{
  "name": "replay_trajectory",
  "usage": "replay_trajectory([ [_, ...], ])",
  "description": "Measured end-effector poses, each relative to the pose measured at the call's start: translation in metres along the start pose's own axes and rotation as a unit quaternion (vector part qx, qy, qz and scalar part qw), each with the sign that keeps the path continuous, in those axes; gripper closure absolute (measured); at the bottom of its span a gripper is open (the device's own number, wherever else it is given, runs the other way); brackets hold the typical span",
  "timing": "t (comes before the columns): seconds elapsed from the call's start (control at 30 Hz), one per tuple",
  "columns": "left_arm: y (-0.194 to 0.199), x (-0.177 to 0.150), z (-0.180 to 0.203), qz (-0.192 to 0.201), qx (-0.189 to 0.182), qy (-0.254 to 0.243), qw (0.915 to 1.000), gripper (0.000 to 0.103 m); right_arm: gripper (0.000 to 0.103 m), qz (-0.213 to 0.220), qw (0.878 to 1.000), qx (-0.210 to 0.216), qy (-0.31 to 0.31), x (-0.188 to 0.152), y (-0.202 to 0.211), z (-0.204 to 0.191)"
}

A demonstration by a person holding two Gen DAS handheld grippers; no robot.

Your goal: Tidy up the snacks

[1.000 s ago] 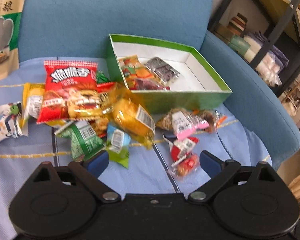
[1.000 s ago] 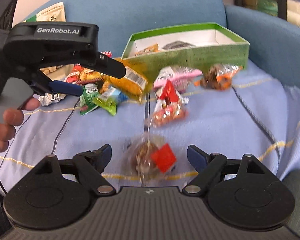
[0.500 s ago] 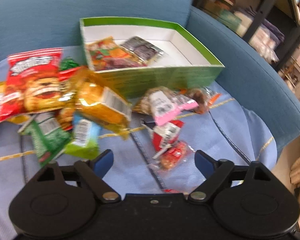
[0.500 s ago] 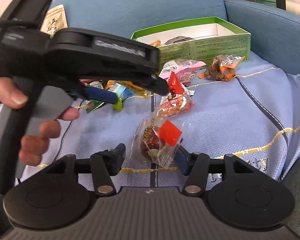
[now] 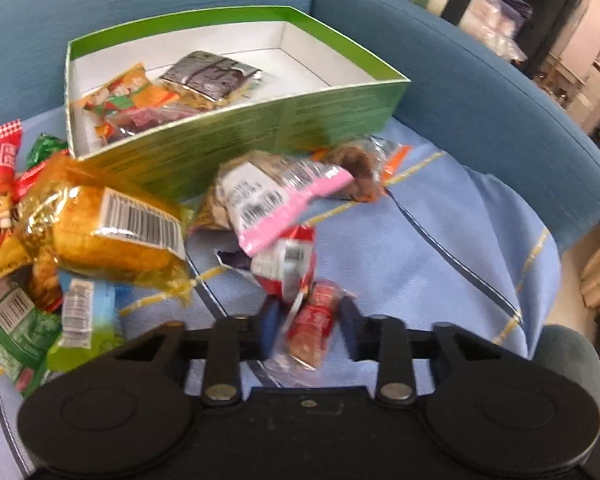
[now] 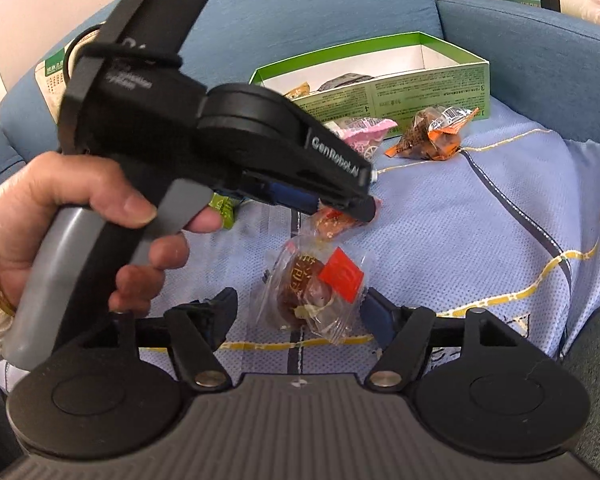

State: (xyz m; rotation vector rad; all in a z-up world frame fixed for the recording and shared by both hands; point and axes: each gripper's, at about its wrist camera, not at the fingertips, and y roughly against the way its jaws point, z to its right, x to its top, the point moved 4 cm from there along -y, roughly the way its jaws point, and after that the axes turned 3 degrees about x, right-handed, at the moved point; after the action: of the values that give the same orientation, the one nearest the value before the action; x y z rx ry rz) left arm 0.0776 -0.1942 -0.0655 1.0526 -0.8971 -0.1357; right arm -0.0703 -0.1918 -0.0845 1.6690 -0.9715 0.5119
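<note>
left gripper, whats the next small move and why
Probably finish the pinch, then lift. The left gripper has its jaws closing around the small red snack packet, which lies on the blue cloth; the green box is just ahead.

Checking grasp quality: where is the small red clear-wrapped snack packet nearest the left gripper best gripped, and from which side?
Grip the small red clear-wrapped snack packet across its narrow middle, approaching from above its near end: it lies flat on the blue cloth, lengthwise along the left gripper, whose closing jaws pinch its long sides.
</note>
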Motion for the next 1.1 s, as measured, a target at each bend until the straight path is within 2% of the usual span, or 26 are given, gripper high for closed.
replay_trajectory([
  [0.07,0.004,-0.005,-0.003,0.000,-0.010,0.006,0.9999,0.091,0.000,0.001,1.000,-0.004,-0.003,0.001,0.000,0.002],
  [0.17,0.012,-0.011,-0.012,0.001,-0.015,0.024,0.9996,0.095,0.000,0.002,1.000,-0.006,0.000,0.001,0.001,0.001],
  [0.33,0.035,-0.021,-0.038,0.014,-0.002,0.071,0.9974,0.096,0.000,0.002,1.000,-0.009,0.007,0.002,0.001,0.000],
  [0.37,0.041,-0.023,-0.042,0.020,0.005,0.079,0.9967,0.103,0.000,0.003,1.000,-0.011,0.008,0.003,0.001,0.000],
  [0.47,0.056,-0.027,-0.050,0.033,0.013,0.094,0.9949,0.103,0.000,0.007,1.000,-0.014,0.015,0.006,0.000,0.000],
  [0.53,0.062,-0.030,-0.051,0.036,0.010,0.096,0.9946,0.093,0.000,0.008,1.000,-0.015,0.019,0.008,0.000,0.000],
  [0.57,0.063,-0.031,-0.051,0.037,0.009,0.095,0.9948,0.083,0.000,0.006,1.000,-0.014,0.020,0.008,-0.001,0.001],
  [0.6,0.064,-0.032,-0.050,0.037,0.006,0.089,0.9953,0.059,0.000,0.005,1.000,-0.013,0.022,0.008,-0.001,0.000],
  [0.63,0.062,-0.033,-0.047,0.038,0.005,0.081,0.9960,0.044,0.000,0.003,1.000,-0.014,0.025,0.007,-0.001,0.000],
  [0.67,0.060,-0.033,-0.045,0.039,0.008,0.070,0.9967,0.019,0.000,0.002,1.000,-0.014,0.028,0.007,-0.001,0.000],
  [0.7,0.058,-0.033,-0.042,0.041,0.016,0.058,0.9973,0.015,0.000,0.000,0.999,-0.012,0.031,0.007,-0.002,0.000],
  [0.77,0.049,-0.033,-0.037,0.035,0.024,0.030,0.9986,0.016,0.000,0.000,0.999,-0.011,0.040,0.007,-0.002,0.000],
  [0.8,0.045,-0.033,-0.036,0.029,0.022,0.020,0.9991,0.023,0.002,-0.001,0.999,-0.010,0.042,0.007,-0.002,0.001],
  [0.83,0.041,-0.034,-0.037,0.023,0.020,0.016,0.9994,0.028,0.014,-0.004,0.999,-0.007,0.043,0.007,-0.003,0.003],
  [0.87,0.038,-0.035,-0.038,0.019,0.021,0.019,0.9994,0.032,0.015,-0.008,0.999,0.000,0.043,0.006,-0.004,0.005],
  [0.9,0.037,-0.036,-0.040,0.022,0.018,0.026,0.9993,0.032,0.020,-0.007,0.999,0.004,0.043,0.005,-0.003,0.006],
  [0.97,0.038,-0.037,-0.044,0.027,0.011,0.039,0.9988,0.035,0.023,-0.005,0.999,0.007,0.043,0.005,-0.001,0.008],
  [1.0,0.038,-0.038,-0.045,0.028,0.012,0.042,0.9987,0.043,0.024,0.000,0.999,0.006,0.039,0.006,0.001,0.009],
  [1.07,0.040,-0.039,-0.047,0.031,0.015,0.041,0.9986,0.051,0.025,0.012,0.999,0.002,0.033,0.010,0.005,0.012],
  [1.1,0.040,-0.039,-0.049,0.032,0.015,0.047,0.9983,0.064,0.025,0.019,0.999,0.000,0.031,0.013,0.008,0.013],
])
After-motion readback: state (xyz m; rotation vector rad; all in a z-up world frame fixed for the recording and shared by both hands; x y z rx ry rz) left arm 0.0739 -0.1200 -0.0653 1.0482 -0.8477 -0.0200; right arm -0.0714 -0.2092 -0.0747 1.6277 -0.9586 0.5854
